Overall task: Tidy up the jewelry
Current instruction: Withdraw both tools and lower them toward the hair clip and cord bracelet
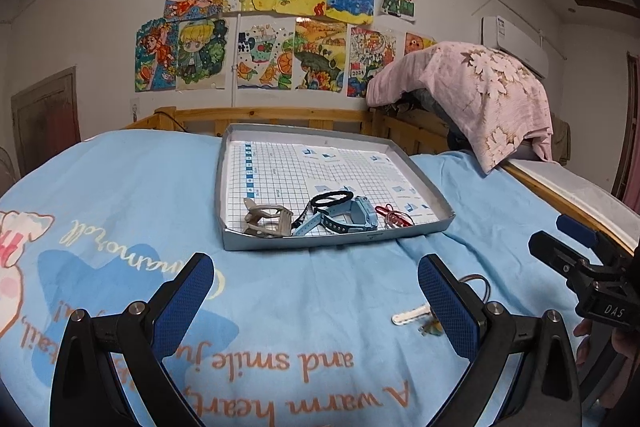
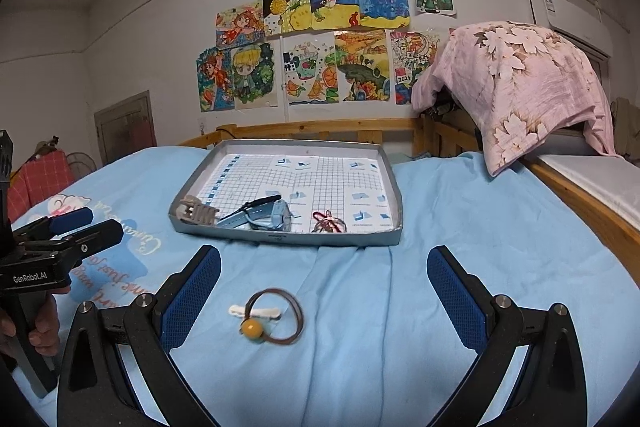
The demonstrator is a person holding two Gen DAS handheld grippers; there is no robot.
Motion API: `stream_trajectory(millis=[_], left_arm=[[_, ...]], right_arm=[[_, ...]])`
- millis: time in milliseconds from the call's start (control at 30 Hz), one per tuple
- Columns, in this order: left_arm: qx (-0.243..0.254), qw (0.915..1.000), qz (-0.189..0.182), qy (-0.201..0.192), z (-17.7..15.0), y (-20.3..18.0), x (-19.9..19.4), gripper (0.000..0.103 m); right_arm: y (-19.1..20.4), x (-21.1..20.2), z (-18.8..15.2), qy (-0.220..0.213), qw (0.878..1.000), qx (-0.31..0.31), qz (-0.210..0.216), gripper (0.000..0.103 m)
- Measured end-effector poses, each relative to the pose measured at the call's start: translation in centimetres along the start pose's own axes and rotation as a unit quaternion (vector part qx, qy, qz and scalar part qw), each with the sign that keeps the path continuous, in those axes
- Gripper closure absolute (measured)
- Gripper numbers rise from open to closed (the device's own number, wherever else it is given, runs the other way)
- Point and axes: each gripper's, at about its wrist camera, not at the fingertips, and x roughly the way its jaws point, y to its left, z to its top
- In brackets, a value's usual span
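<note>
A shallow grey tray (image 2: 276, 237) lined with gridded paper sits on a light blue bedsheet (image 2: 440, 219), its near edge facing both grippers. Along that near edge lie a beige hair claw (image 2: 198, 213) at the left, a blue watch (image 2: 266, 215) in the middle with a black hair tie (image 1: 332, 198) just behind it, and a tangle of red cord (image 2: 328, 223) at the right. On the sheet in front of the tray, apart from it, rests a brown hair tie with a yellow bead (image 2: 276, 319), lying across a small white clip (image 2: 256, 311). The right gripper (image 2: 324, 291) hangs just above these two with its fingers spread wide, touching neither. The left gripper (image 1: 316, 297) is likewise spread apart and holds nothing, over the printed part of the sheet, with the clip showing beside its right finger.
</note>
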Motion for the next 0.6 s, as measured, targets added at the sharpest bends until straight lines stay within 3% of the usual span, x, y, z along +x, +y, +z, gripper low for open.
stream_trajectory(millis=[267, 533, 600], left_arm=[[-0.001, 0.999, -0.021, 0.04, -0.1, 0.4, 4.0, 0.0], [0.011, 0.9909, -0.093, 0.097, -2.5, -0.3, 6.9, 0.0], [0.018, 0.9893, -0.104, 0.101, -3.0, -0.5, 7.2, 0.0]], right_arm=[[-1.1, 3.6, 0.1, 0.027, 1.0, 0.0, 0.005, 0.001], [-2.1, 5.7, -2.0, 0.064, 0.995, 0.03, 0.071, 0.002], [-2.1, 6.1, -2.7, 0.077, 0.992, 0.035, 0.094, 0.006]])
